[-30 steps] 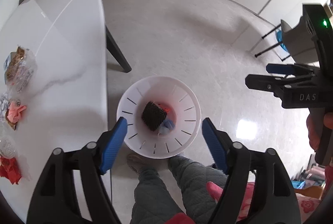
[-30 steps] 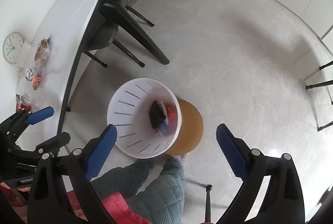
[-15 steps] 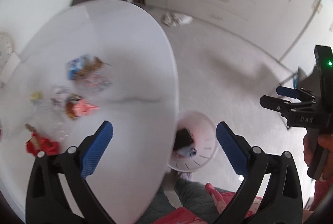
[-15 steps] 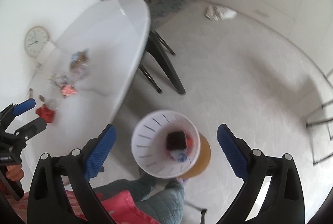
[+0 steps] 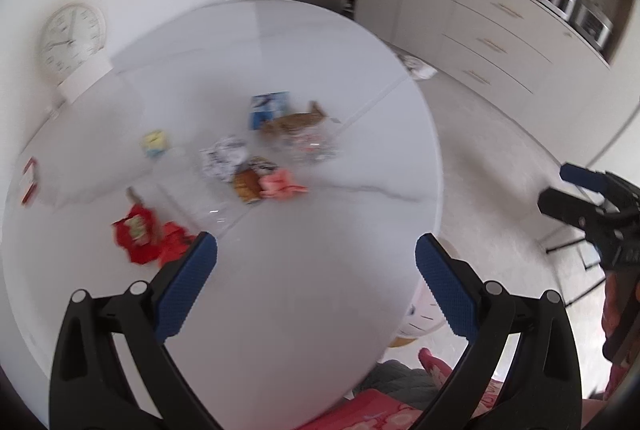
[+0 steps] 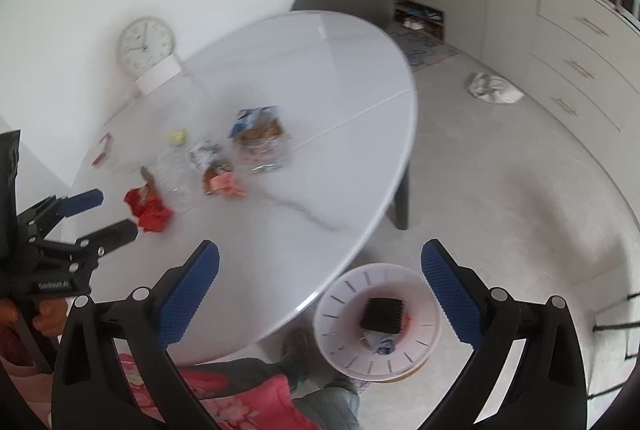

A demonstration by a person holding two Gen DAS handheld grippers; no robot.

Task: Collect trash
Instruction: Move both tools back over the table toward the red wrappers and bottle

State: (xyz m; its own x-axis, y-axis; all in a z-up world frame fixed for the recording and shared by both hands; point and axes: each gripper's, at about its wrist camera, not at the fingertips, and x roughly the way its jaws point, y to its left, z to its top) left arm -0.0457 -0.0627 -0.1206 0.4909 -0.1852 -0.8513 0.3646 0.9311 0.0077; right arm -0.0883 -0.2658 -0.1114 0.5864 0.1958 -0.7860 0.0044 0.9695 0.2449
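The trash lies scattered on the white table (image 5: 320, 290), grouped toward its far left part. Nearest the left tongs (image 5: 316, 266) is a crumpled red wrapper (image 5: 140, 238), just ahead and to the left of the left finger tip, not touching it. Beyond it lie a pink and brown wrapper (image 5: 272, 184), a silver crumpled wrapper (image 5: 224, 160), a small yellow piece (image 5: 154, 144), and farthest, a clear bag with brown contents and a blue label (image 5: 288, 122). The frames are blurred, so long axes and facing of these pieces cannot be told.

The left tongs stand wide apart over bare table, holding and touching nothing. The right tongs (image 6: 320, 266) are likewise wide apart and empty, hanging over the table's near edge and the floor. Below them, a white bin (image 6: 340, 346) sits on the floor just beside the table's edge, between the fingers in the right wrist view, with a black ribbed piece (image 6: 380, 314) and a bluish scrap (image 6: 382, 344) inside.

A round clock (image 6: 146, 46) leans at the wall behind the table.
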